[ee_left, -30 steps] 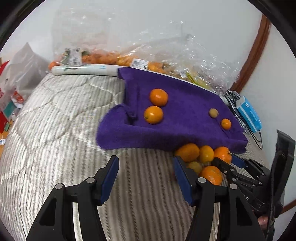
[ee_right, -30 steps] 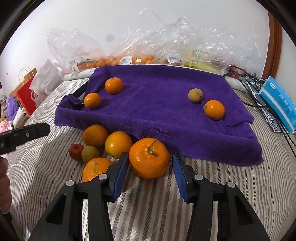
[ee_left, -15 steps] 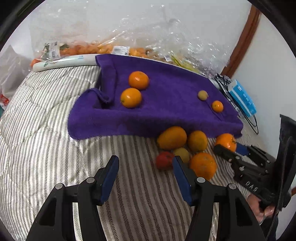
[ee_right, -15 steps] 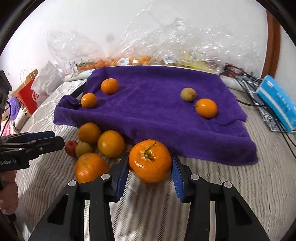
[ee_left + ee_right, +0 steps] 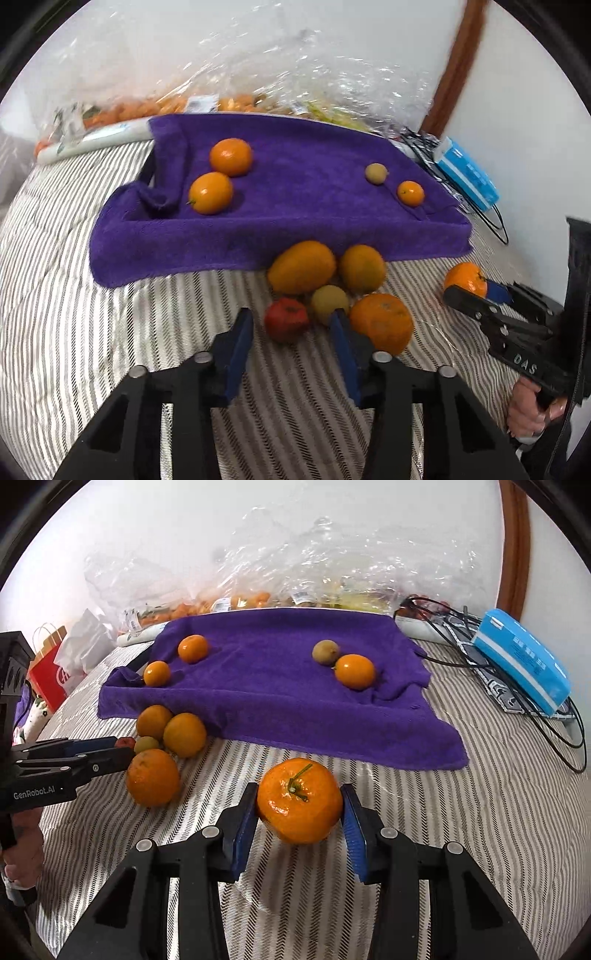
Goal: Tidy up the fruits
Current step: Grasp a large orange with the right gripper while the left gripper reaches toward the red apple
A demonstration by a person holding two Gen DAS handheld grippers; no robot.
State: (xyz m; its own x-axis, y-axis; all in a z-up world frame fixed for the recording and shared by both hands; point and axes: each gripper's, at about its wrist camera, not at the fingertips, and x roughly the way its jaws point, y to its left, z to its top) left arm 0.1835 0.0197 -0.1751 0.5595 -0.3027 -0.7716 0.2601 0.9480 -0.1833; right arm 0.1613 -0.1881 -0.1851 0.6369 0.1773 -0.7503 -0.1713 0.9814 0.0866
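Fruits partly sorted: four placed on purple towel [image 5: 266, 686], five piled at its near edge. Stemmed mandarin [image 5: 300, 805] gripped by right gripper [image 5: 300, 812] jaws. Left gripper [image 5: 291, 328] jaws closing around red fruit [image 5: 286, 319], not yet pressed.

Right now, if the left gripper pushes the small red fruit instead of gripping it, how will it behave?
The small red fruit looks round and smooth, so it would probably roll. The striped bedcover seems soft, which may slow it. It lies between the closing left gripper pads, beside a yellow-green fruit, so it might nudge that.
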